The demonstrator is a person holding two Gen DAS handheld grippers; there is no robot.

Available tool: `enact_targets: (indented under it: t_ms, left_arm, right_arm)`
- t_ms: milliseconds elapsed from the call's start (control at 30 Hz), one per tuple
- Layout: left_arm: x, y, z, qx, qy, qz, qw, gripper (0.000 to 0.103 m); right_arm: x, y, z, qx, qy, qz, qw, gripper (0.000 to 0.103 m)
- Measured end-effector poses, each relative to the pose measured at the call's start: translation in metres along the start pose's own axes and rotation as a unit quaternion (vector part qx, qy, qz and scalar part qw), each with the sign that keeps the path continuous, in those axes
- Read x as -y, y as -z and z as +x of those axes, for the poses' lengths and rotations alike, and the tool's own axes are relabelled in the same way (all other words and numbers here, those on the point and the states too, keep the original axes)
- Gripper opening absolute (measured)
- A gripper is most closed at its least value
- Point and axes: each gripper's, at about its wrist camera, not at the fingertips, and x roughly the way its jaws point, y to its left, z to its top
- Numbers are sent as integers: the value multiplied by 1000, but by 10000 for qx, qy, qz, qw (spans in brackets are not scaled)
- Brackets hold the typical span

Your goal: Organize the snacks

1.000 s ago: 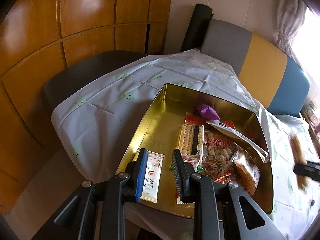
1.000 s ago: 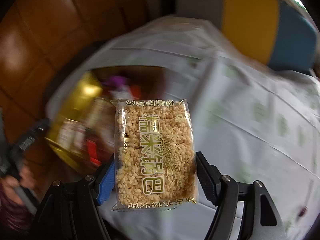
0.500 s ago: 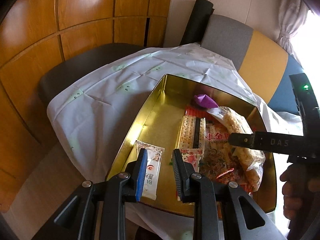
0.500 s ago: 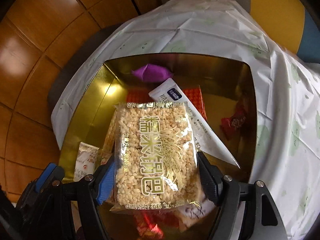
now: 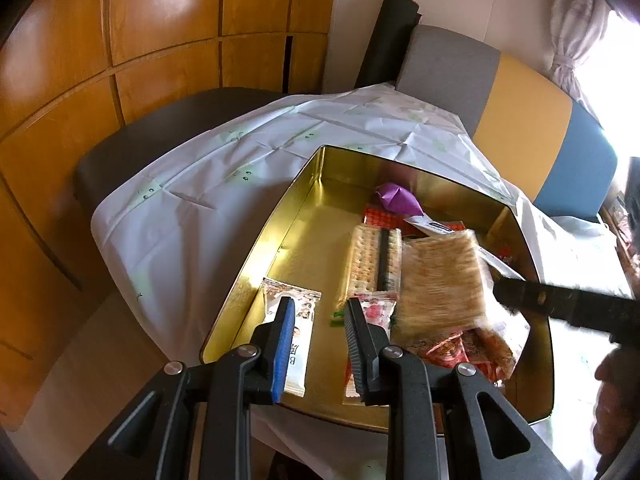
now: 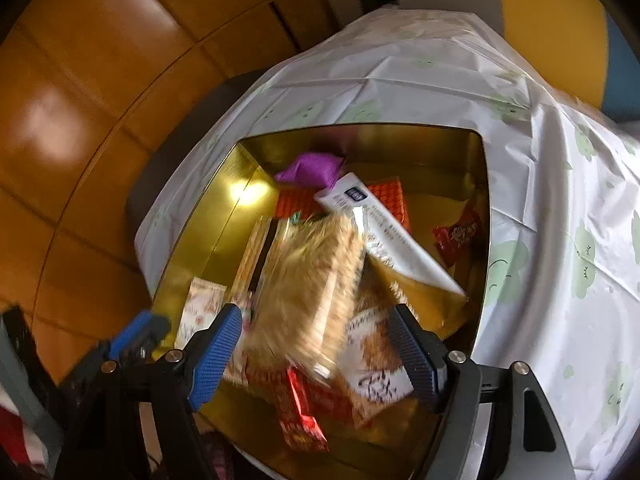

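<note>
The rice cracker pack (image 6: 308, 280) is dropping blurred into the gold tin (image 6: 208, 236), our right gripper (image 6: 316, 344) spread clear, so we are letting it settle flat before withdrawing.

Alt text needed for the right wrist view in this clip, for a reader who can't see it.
A blurred puffed-rice snack pack sits between the parted fingers of the right hand-held gripper, apparently just let go over a gold tin on a white tablecloth. The tin already holds a purple wrapper, a white sachet, a red candy and other packets.
</note>
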Motion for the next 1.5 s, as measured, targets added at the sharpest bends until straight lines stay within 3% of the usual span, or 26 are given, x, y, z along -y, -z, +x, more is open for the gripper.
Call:
enact_targets:
  t_ms: [100,133,300,567,900,1067,1333,1500]
  left_arm:
    - [2,1,0,-22,22,23,10000,26]
    - [3,1,0,-14,24,50,10000,26]
    - [7,2,0,21,-9,132,9999,26]
    - [14,5,-4,42,32,238,9997,32]
    - [27,9,-15,153,98,329,9993,40]
    - [38,16,-27,375,-51,362,9986,53]
    - [70,37,-46,613,77,648,9960,79]
    - [81,43,-52,592,127,736,9955,80]
  right_arm:
    - [-7,9,1,47,426,-294,9987,28]
    - [-8,10,4,2,501,-321,9982,26]
    - [-12,14,19,-74,617,-428,9971,27]
    - [-21,26,11,35,792,-612,9950,29]
    - [-16,58,-24,626,1304,-489,9883,31]
    - [-12,74,-46,1030,1696,-369,9794,34]
    - [-2,106,-69,1476,2426,-199,9586,36]
    - [5,118,-74,1511,2454,-47,9576,36]
